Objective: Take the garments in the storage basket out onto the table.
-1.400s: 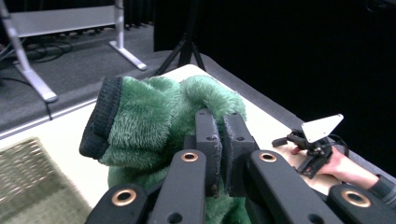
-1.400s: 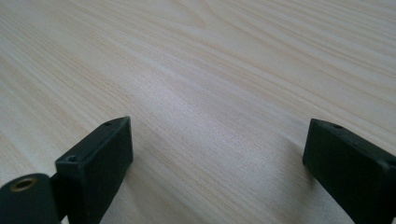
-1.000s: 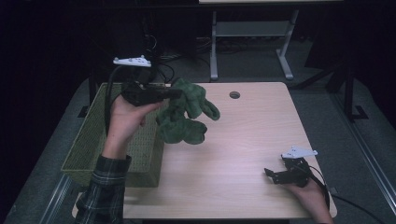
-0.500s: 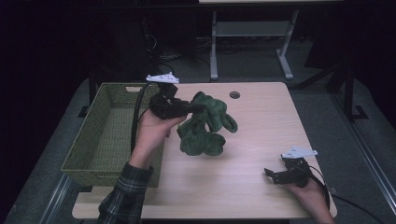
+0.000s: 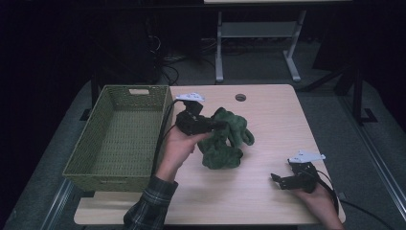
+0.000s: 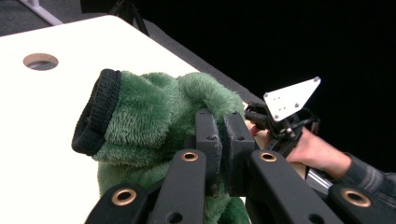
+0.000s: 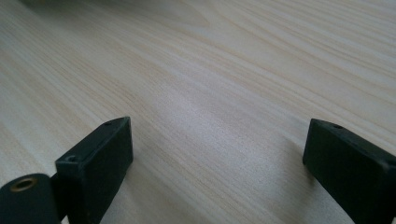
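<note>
Table: bare wood open between green plush toy and right gripper; far right corner also open. Woven basket walls off the left edge; its inside lies open from above. Left gripper and forearm block the strip between basket and toy.

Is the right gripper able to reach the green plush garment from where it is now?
Probably yes. The right gripper rests with jaws open, and only bare table lies between it and the green plush garment, which the left gripper holds.
</note>
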